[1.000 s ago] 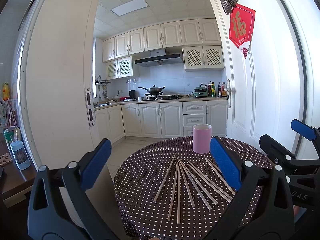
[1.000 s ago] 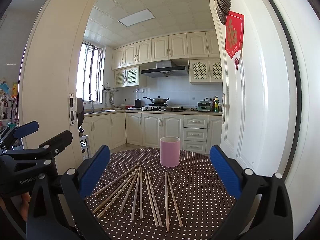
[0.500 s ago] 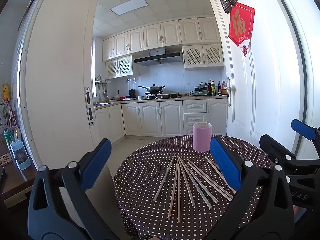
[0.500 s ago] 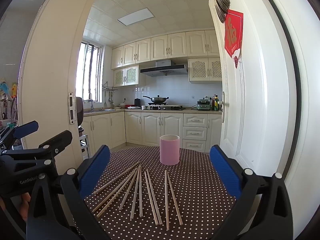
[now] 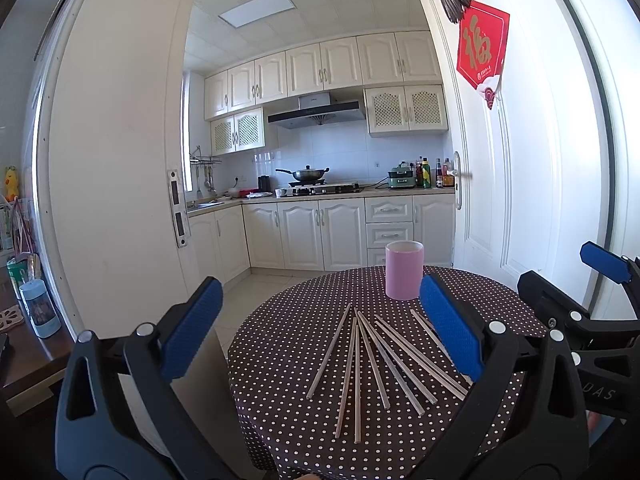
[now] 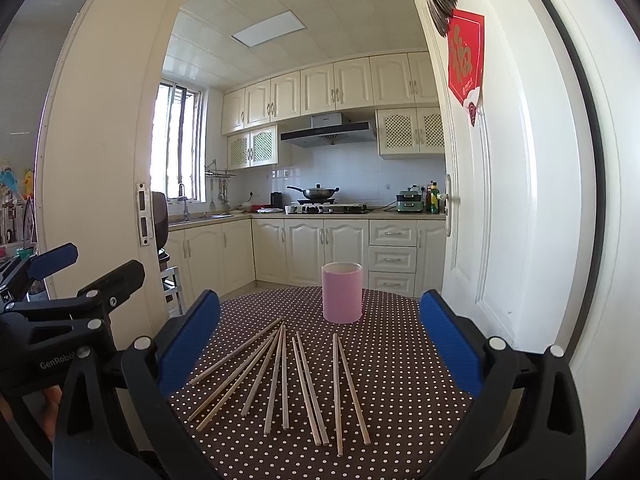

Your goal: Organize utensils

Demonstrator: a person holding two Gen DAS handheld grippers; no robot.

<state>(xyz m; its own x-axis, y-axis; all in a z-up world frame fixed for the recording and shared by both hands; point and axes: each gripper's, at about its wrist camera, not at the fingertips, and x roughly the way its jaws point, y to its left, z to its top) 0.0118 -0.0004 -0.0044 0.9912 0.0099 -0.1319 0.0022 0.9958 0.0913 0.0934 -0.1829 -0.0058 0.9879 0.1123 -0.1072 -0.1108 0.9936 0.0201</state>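
Chopsticks (image 5: 376,364) are seen fanned out across the middle of the polka-dot table (image 5: 280,360) in the left wrist view, the pink cup (image 5: 404,270) upright toward its far edge. The left gripper (image 5: 320,332) is held wide, empty.

From the right wrist, the right gripper (image 6: 320,338) is likewise spread wide above the near edge, nothing gripped.

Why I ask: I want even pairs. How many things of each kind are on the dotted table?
Chopsticks: 10, all lying loose on the cloth
Pink cup: 1, upright behind them
Total: 11
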